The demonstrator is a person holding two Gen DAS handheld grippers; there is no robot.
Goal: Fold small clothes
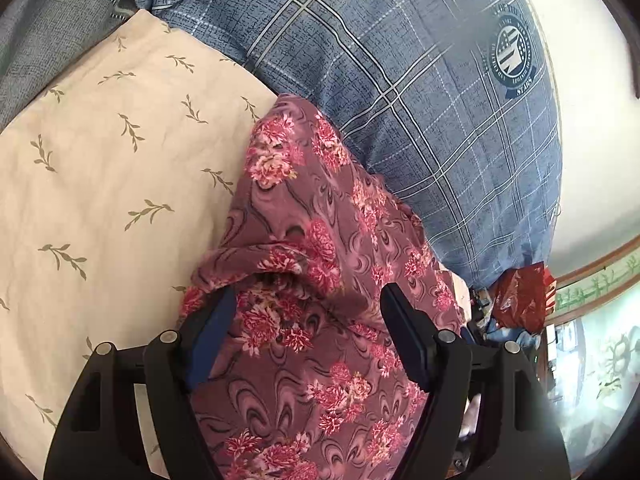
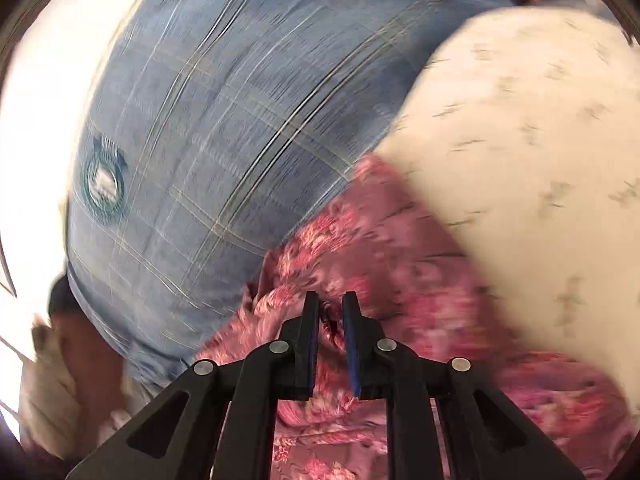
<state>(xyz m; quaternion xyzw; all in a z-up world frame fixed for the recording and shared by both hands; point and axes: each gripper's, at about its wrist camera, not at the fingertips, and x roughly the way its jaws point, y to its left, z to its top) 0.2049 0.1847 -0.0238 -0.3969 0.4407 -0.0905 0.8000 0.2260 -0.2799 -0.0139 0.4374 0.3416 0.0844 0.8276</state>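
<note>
A mauve garment with pink flowers (image 1: 312,216) lies in a long strip on the bed, partly on a cream leaf-print sheet (image 1: 100,152). My left gripper (image 1: 306,300) is open, its fingers (image 1: 216,320) on either side of a raised fold of the garment. In the blurred right wrist view the same garment (image 2: 380,264) shows, and my right gripper (image 2: 331,304) is shut on a bunched fold of it.
A blue plaid bedcover with a round badge (image 1: 420,92) covers the bed beyond the garment; it also shows in the right wrist view (image 2: 224,128). A red plastic bag (image 1: 520,296) sits off the bed edge at the right. A grey knit item (image 1: 44,36) lies at the upper left.
</note>
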